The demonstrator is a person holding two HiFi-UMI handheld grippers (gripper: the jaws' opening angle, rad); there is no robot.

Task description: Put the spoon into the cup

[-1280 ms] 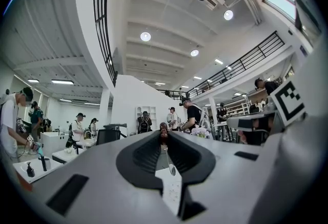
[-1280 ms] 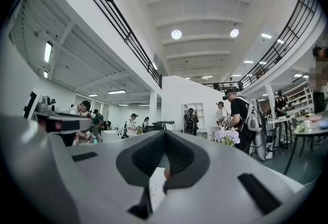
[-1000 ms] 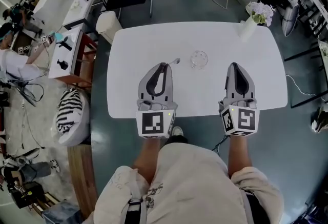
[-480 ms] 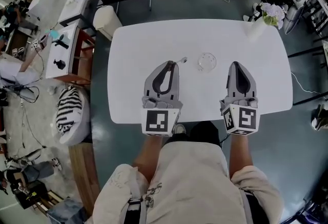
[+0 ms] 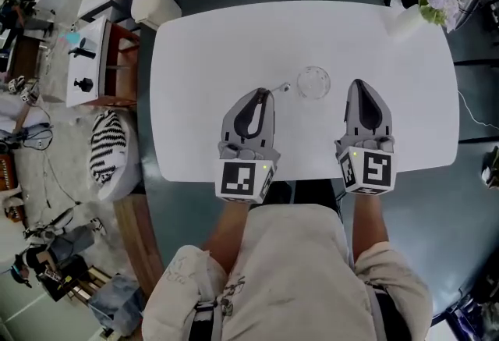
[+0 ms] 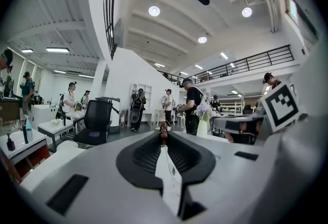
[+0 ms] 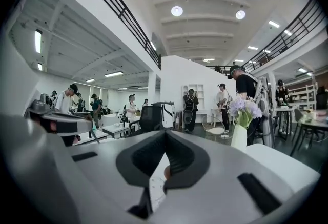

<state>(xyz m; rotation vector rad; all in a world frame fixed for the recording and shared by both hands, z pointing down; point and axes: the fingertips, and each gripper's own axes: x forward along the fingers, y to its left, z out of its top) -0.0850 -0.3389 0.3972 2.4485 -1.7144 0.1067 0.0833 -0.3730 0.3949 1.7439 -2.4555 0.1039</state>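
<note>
Two grippers have sunk toward the table in the last second. The left gripper pinches the spoon by its handle, and the bowl end now lies closer to the cup, just left of its rim. The right gripper, jaws pressed together and empty, hangs right of the cup. The spoon likely still needs tipping over the rim.

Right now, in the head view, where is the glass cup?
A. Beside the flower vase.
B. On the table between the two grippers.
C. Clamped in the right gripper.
B: the glass cup stands on the white table between the left gripper and the right gripper, touching neither.
</note>
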